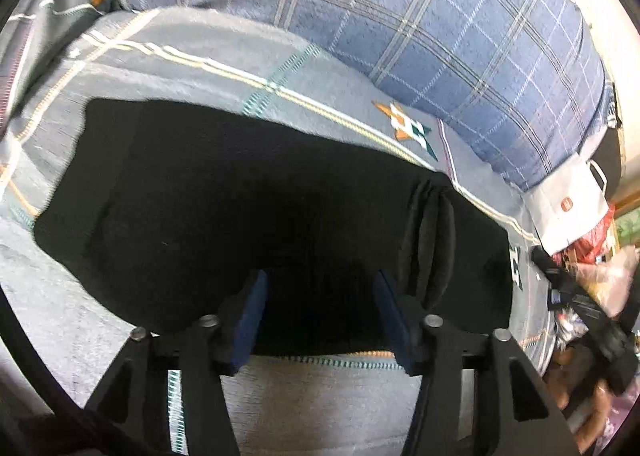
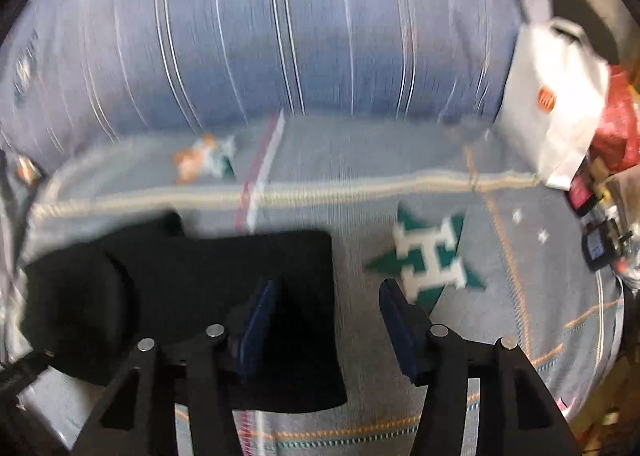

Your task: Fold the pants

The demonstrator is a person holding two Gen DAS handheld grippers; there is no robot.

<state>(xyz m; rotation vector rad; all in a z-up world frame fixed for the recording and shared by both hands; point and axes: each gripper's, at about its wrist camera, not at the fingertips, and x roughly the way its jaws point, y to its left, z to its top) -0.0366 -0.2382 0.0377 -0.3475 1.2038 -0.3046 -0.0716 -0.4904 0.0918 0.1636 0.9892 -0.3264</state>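
Observation:
The black pants [image 1: 240,208] lie folded into a flat block on a grey patterned bedsheet [image 1: 200,68], with bunched folds at their right end. My left gripper [image 1: 320,296] is open and empty, its blue pads over the pants' near edge. In the right wrist view the pants [image 2: 192,296] lie at lower left. My right gripper [image 2: 328,308] is open and empty above the pants' right edge; its left finger is over the black cloth, its right finger over the sheet. The right view is blurred by motion.
A blue plaid quilt [image 1: 440,16] is piled behind the pants; it also shows in the right wrist view [image 2: 240,36]. A white bag [image 2: 556,96] and red and mixed clutter [image 2: 616,128] stand at the right. The sheet carries green star marks [image 2: 432,252].

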